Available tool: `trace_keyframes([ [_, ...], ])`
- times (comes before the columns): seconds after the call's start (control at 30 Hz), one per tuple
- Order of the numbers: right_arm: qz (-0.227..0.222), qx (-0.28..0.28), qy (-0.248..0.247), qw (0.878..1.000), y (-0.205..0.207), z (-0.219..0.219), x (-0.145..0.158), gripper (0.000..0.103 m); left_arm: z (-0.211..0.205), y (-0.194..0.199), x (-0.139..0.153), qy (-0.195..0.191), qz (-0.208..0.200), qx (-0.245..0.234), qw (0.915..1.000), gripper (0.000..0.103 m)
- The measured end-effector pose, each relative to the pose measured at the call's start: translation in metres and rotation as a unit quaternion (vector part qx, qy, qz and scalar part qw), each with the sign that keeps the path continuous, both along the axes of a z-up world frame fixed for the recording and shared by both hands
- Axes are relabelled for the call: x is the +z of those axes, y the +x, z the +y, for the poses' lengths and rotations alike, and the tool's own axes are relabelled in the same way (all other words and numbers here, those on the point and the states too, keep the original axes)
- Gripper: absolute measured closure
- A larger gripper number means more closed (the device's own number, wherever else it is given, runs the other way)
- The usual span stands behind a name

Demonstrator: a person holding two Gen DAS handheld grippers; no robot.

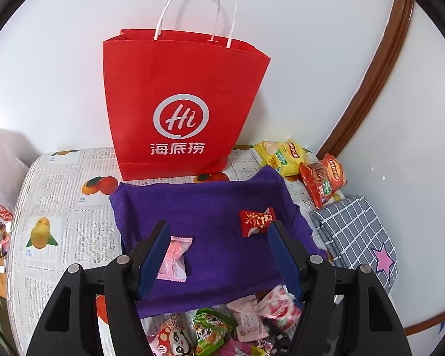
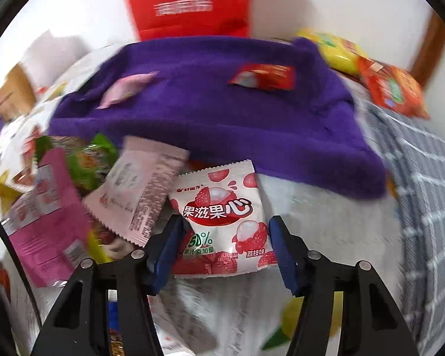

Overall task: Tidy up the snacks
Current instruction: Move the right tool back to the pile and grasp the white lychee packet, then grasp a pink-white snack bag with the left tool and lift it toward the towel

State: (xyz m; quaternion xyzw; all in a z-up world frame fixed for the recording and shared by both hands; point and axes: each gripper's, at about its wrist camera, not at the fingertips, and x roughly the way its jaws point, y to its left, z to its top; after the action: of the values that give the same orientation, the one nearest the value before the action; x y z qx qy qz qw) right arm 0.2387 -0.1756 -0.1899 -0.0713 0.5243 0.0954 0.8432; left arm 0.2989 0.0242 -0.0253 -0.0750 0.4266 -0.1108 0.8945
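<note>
In the left wrist view, the left gripper [image 1: 216,256] is held with jaws apart and empty above the purple towel [image 1: 210,204]; a pink packet [image 1: 176,259] lies just beside its left finger.

In the right wrist view, the right gripper [image 2: 222,247] is seen with jaws parted astride the lychee gummy packet [image 2: 222,216], whose long axis runs away from the camera; a firm pinch cannot be confirmed. The right hand is judged nearer.

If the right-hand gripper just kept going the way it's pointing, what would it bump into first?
Most likely the lychee gummy packet: it already lies between the fingers of the right gripper, which points steeply down. Under it is the fruit-print tablecloth. The view is blurred, so depth is uncertain.
</note>
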Motion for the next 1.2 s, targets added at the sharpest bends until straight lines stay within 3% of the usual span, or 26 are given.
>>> trace_keyframes([
  [0.17,-0.019,-0.024,-0.033,0.999,-0.01,-0.015,0.001,0.045,0.002,-0.001,0.001,-0.005,-0.003,0.001,1.0,0.037],
  [0.3,-0.035,-0.05,0.018,0.998,-0.017,-0.036,-0.002,0.044,0.002,0.001,-0.001,-0.001,0.0,0.005,1.0,0.037],
  [0.4,-0.074,-0.049,-0.002,0.996,-0.024,-0.031,-0.006,0.041,0.002,0.001,-0.003,0.006,0.0,0.011,0.9999,0.037],
  [0.53,-0.07,-0.056,0.014,0.996,-0.02,-0.035,-0.006,0.039,-0.001,0.002,-0.004,0.02,-0.002,0.018,0.9996,0.037],
  [0.6,-0.073,-0.06,-0.007,0.995,-0.019,-0.032,-0.006,0.032,-0.006,0.001,-0.005,0.032,-0.004,0.022,0.9992,0.037],
  [0.8,-0.07,-0.062,0.001,0.996,-0.023,-0.035,-0.005,0.032,-0.009,-0.007,-0.002,0.065,-0.02,0.042,0.9968,0.037],
  [0.9,-0.072,-0.059,0.001,0.996,-0.024,-0.034,-0.005,0.036,-0.005,-0.015,-0.003,0.06,-0.016,0.044,0.9971,0.037],
  [1.1,-0.073,-0.06,0.014,0.995,-0.025,-0.036,-0.004,0.045,0.023,-0.046,-0.041,0.079,0.016,0.065,0.9947,0.037],
  [1.2,-0.072,-0.064,0.018,0.995,-0.024,-0.038,-0.003,0.046,0.04,-0.055,-0.066,0.062,0.047,0.068,0.9946,0.037],
])
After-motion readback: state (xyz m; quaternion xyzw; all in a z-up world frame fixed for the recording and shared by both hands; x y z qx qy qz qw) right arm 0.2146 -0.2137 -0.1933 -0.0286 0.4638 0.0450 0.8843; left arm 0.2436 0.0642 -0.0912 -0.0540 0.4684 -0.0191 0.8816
